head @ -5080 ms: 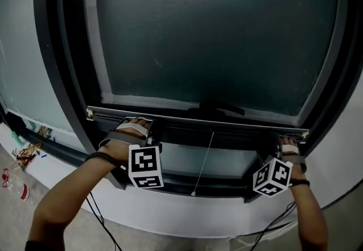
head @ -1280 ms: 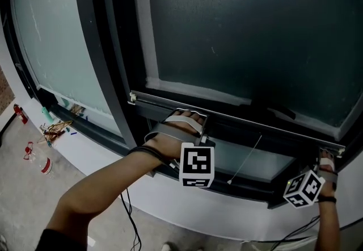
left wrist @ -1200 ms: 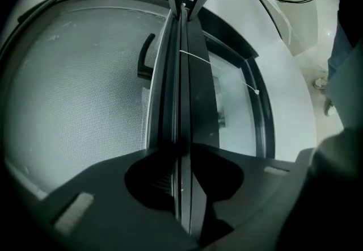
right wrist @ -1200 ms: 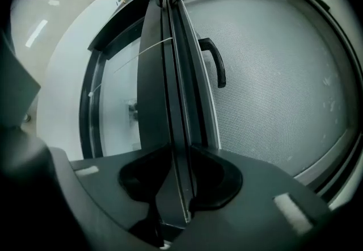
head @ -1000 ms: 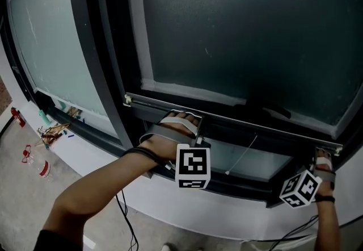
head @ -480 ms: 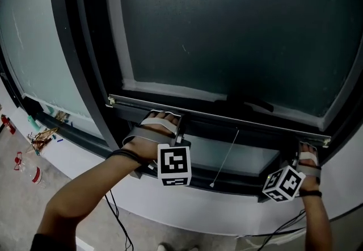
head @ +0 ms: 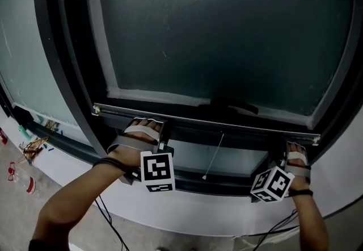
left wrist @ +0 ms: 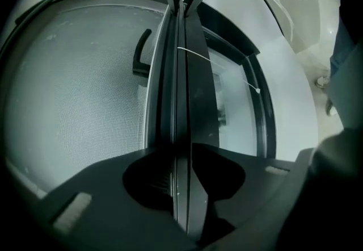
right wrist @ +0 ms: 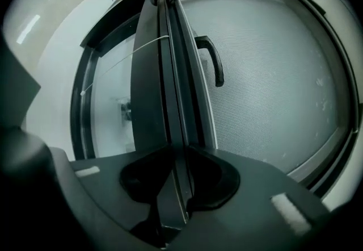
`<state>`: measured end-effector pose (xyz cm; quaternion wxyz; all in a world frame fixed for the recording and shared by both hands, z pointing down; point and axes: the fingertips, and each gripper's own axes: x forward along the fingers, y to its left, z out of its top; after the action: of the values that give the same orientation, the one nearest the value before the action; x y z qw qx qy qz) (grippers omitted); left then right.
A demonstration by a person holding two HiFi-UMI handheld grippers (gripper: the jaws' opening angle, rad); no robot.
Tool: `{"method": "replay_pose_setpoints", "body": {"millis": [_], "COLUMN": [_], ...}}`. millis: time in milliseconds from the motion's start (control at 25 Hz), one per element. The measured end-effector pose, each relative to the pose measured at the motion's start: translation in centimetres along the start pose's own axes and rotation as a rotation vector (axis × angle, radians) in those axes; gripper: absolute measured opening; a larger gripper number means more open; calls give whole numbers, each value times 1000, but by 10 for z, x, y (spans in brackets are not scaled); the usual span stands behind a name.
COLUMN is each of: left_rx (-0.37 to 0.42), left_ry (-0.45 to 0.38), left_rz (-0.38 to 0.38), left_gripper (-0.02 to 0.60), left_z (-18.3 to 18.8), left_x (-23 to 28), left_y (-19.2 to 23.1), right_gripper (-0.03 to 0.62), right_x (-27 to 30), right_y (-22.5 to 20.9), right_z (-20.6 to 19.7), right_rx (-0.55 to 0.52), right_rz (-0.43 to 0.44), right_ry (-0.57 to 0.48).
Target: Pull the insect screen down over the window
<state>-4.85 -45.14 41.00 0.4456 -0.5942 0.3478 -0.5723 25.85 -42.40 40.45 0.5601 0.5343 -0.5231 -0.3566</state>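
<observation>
The insect screen [head: 215,34] covers most of the window, and its dark mesh ends in a metal bottom bar [head: 227,125] above the lower frame. My left gripper [head: 160,143] is shut on the bar's left part; the bar runs between its jaws [left wrist: 182,156]. At the bar's right end, my right gripper [head: 285,159] also clamps the bar [right wrist: 184,150]. Its jaws have just been closing with the bar between them. A thin pull cord [head: 213,154] hangs from the middle of the bar. A black handle [right wrist: 212,62] sits on the window frame behind the mesh.
A second pane [head: 22,68] lies left of the thick dark frame [head: 62,57]. A white sill [head: 198,213] runs below the window. Cables [head: 108,216] hang under my arms. Bottles and litter [head: 20,156] lie on the floor at lower left.
The head view has swung from the window's left side back toward its middle. Both grippers stay at the same places on the bottom bar, which has not visibly shifted against the frame.
</observation>
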Motion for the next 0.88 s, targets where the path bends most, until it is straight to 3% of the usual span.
{"method": "replay_pose_setpoints", "body": {"millis": [120,360,880], "left_rx": [-4,-13,1], "left_ry": [-2,-3,-16], "left_rz": [5,-11,-14], "left_gripper": [98,103,137], "left_z": [2,2,2], "left_x": [2,-4,-9], "left_y": [4,7,8], "right_gripper": [94,108,121], "right_x": [4,-2,-6], "right_y": [-2,-6,-9], "right_z": [-2,-2,-3], "right_rx": [-18,-8,-21], "right_rz": [-44,3,13], "right_ry": [-4,11,-3]}}
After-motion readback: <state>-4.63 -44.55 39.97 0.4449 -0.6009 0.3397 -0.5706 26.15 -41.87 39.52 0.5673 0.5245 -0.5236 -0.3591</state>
